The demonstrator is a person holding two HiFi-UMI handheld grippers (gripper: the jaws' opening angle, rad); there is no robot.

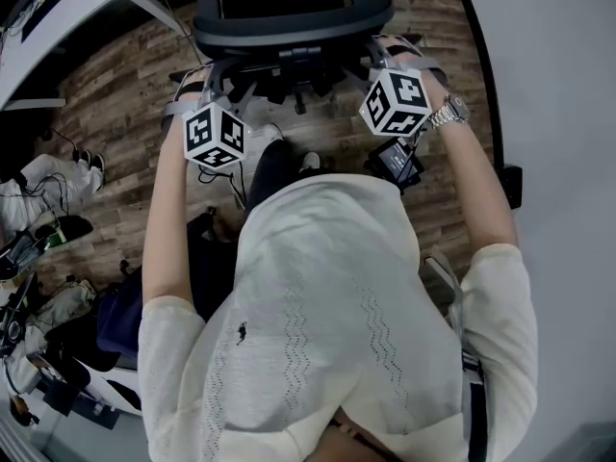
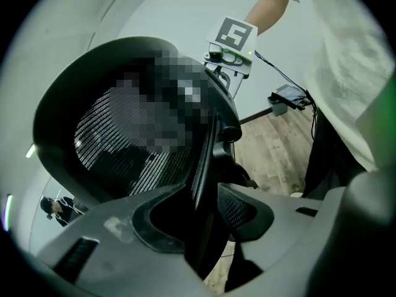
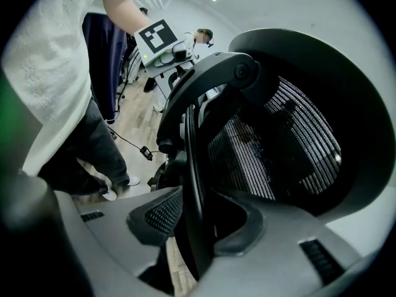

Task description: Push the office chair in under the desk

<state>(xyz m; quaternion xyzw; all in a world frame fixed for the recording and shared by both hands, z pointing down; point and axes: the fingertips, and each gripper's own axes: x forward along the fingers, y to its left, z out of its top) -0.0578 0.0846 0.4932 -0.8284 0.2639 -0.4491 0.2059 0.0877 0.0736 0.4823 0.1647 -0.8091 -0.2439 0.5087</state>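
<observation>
While I look down through the head view, the chair (image 1: 289, 12) stands straight ahead on the far side, its back running left to right. The left gripper (image 1: 202, 87) is at the back's left edge and the right gripper (image 1: 390, 61) at its right edge, both equally near. A white surface (image 1: 58, 27) lies far left. In the left gripper view the jaws are narrow, clamped on the back's rim (image 2: 201, 184). In the right gripper view the jaws grip the rim the same way. I judge the push should go straight away from me, even on both sides, or the chair may swivel.
</observation>
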